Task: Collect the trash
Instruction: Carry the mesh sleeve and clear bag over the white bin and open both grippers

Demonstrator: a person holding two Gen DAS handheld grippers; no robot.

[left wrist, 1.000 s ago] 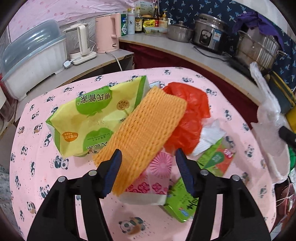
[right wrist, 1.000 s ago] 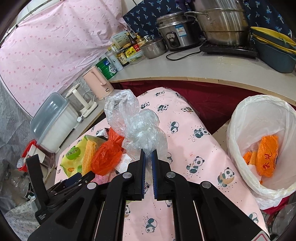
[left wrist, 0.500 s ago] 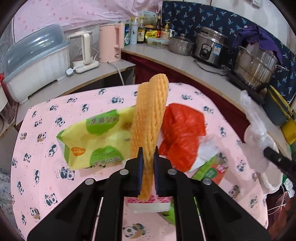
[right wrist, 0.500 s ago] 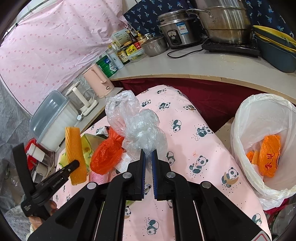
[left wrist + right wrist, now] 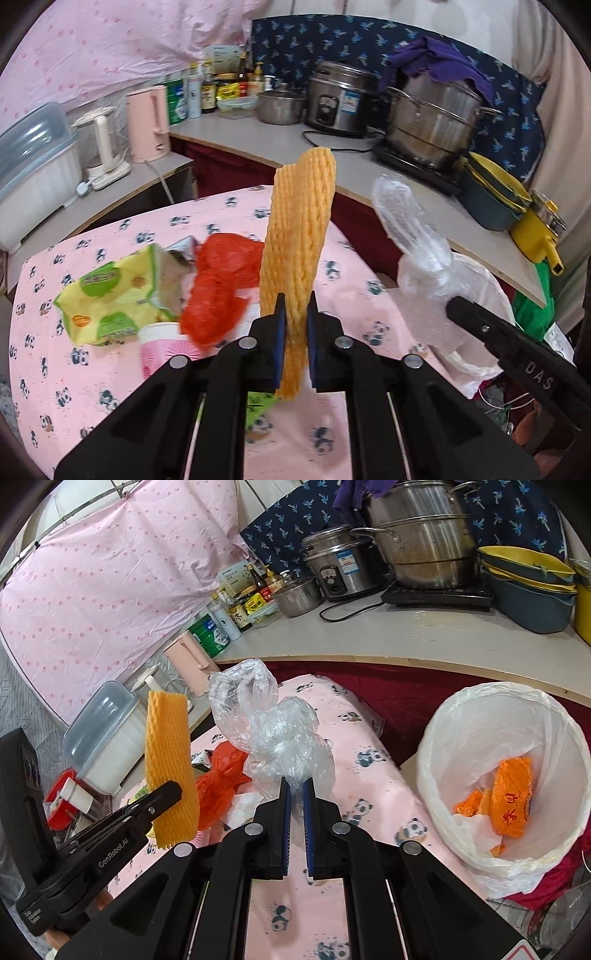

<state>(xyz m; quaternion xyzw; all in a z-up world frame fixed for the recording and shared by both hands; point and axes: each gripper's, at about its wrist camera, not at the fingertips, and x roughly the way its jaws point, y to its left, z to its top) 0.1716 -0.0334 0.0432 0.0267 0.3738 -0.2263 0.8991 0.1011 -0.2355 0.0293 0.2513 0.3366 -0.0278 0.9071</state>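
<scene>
I have both claws loaded. My left gripper [image 5: 294,314] has just closed on the orange foam net [image 5: 297,236], and it now pinches the net near its lower end, so the strip stands up tall above the jaws, clear of the table. My right gripper [image 5: 295,797] is pressed together on a bunch of clear plastic wrap [image 5: 273,731], which balloons up over the tips. The bin [image 5: 436,738] with its white liner sits off the far right edge of the table [image 5: 369,775], beside the counter [image 5: 406,635]; it already holds some orange wrappers.

To do this step well, I think each load should travel right over the bin's mouth before the jaws open, since foam and film are light and may drift or cling to the pads. The right claw is nearer the bin, so I judge it should go first, with the left waiting so the two tools do not cross. The foam strip is long and floppy, so I would lower its free end inside the rim before letting go.

On the table lie a yellow-green snack bag [image 5: 110,295], a red plastic bag [image 5: 218,291] and a pink paper cup [image 5: 162,343], all below my path. The table edge and the soft liner rim are what I could snag
</scene>
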